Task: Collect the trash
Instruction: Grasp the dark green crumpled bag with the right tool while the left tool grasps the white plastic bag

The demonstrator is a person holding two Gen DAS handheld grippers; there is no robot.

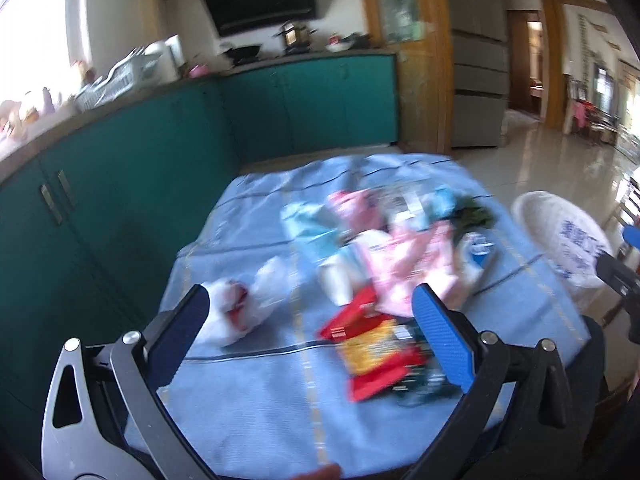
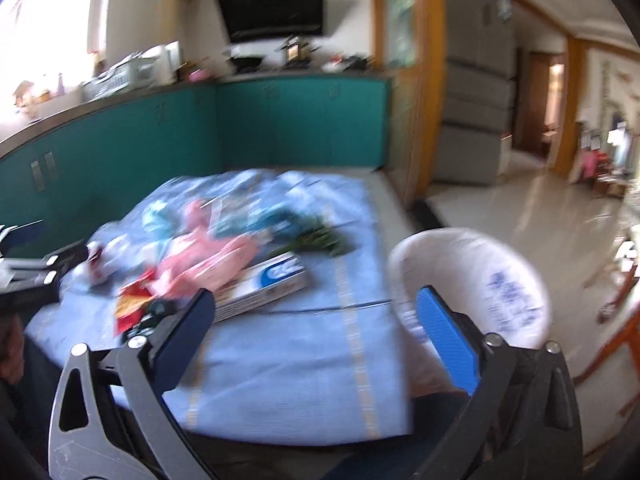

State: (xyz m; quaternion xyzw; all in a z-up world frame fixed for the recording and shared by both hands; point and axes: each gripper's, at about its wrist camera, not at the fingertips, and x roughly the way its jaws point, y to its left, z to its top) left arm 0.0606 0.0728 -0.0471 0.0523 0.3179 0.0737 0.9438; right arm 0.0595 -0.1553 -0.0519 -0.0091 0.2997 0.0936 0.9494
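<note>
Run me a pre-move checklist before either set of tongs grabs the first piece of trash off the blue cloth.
1. Left tongs open, nothing between them: ok.
2. Right tongs open, nothing between them: ok.
3. Trash within view: red and yellow wrapper lies just ahead of the left tongs: ok.
4. White bag-lined bin stands beside the table, mouth open: ok.
5. Long white box free of the pink wrappers: not ok, they overlap it.
6. Image sharp enough to aim: not ok, blurred.
</note>
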